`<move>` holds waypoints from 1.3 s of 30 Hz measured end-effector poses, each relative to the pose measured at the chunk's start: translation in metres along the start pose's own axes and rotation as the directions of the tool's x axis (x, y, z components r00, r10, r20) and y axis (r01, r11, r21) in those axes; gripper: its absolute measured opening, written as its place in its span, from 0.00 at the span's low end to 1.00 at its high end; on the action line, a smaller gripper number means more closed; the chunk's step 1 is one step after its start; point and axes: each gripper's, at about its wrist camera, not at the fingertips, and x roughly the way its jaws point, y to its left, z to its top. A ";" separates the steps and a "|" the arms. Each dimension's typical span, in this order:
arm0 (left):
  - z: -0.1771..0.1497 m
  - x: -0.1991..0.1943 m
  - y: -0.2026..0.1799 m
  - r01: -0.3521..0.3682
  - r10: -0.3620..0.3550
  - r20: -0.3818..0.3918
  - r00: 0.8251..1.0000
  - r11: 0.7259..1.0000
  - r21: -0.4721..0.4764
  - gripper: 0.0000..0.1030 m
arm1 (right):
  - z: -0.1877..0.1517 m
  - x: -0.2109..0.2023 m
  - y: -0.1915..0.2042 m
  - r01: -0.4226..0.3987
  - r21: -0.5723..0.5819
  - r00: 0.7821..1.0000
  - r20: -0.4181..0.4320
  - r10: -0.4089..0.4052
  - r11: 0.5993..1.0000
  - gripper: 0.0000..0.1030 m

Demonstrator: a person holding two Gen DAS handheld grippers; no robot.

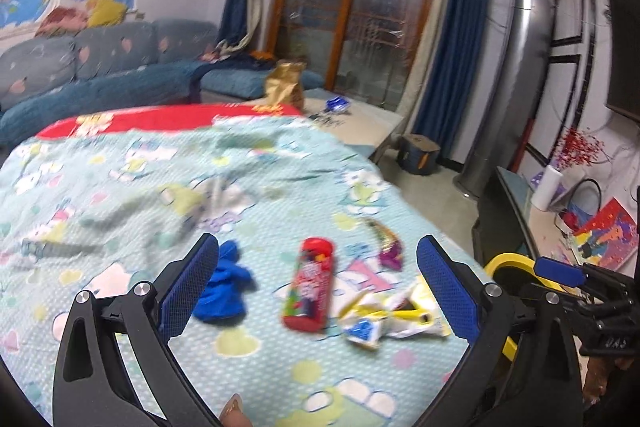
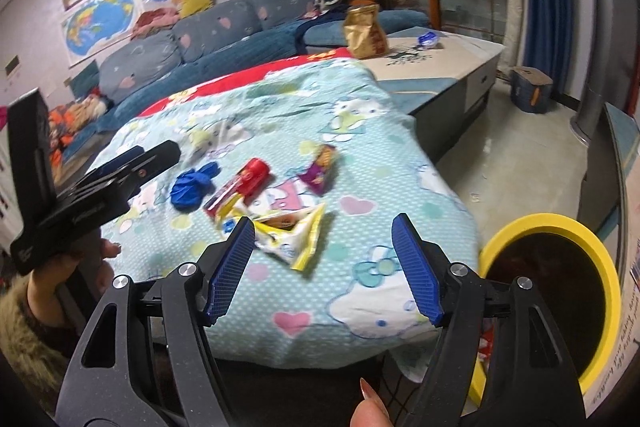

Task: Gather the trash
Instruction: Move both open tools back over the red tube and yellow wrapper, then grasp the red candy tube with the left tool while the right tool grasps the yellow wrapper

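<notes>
Trash lies on a light blue cartoon-print cloth over a table: a crumpled blue glove, a red snack tube, a purple and gold wrapper and a white and yellow wrapper. My left gripper is open and empty above the tube. My right gripper is open and empty, just short of the white and yellow wrapper. The right wrist view also shows the glove, the tube and the purple wrapper. A yellow-rimmed bin stands at the right.
The bin's rim shows past the cloth's right edge. A gold bag stands on a low white table behind. A blue sofa runs along the back left. A grey tower unit stands on the floor at right.
</notes>
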 end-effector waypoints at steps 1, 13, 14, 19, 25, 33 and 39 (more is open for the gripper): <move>0.000 0.001 0.005 -0.003 0.003 -0.007 1.000 1.000 -0.006 0.93 | 0.000 0.003 0.003 -0.005 -0.007 1.000 -0.006 0.005 1.000 0.61; -0.019 0.035 0.025 0.057 -0.064 -0.153 0.986 0.997 -0.048 0.46 | -0.006 0.068 0.008 -0.011 0.036 0.992 -0.121 0.015 0.999 0.35; -0.021 0.039 0.023 0.066 -0.073 -0.170 0.983 0.997 -0.045 0.42 | -0.006 0.071 0.006 -0.011 0.045 0.992 -0.128 0.016 0.999 0.34; -0.028 0.059 0.015 0.073 -0.079 -0.225 0.971 0.997 -0.034 0.40 | -0.009 0.089 -0.001 -0.037 0.094 0.985 -0.164 0.052 0.995 0.31; -0.033 0.076 0.014 0.076 -0.083 -0.263 0.961 0.996 -0.037 0.40 | -0.013 0.100 -0.008 -0.106 0.147 0.975 -0.179 0.131 0.984 0.21; -0.040 0.089 0.014 0.080 -0.091 -0.298 0.950 0.996 -0.050 0.34 | -0.013 0.090 -0.004 -0.124 0.111 0.978 -0.155 0.141 0.986 0.07; -0.044 0.087 0.012 0.088 -0.097 -0.298 0.950 0.995 -0.042 0.33 | -0.013 0.079 -0.002 -0.111 0.099 0.983 -0.139 0.124 0.989 0.05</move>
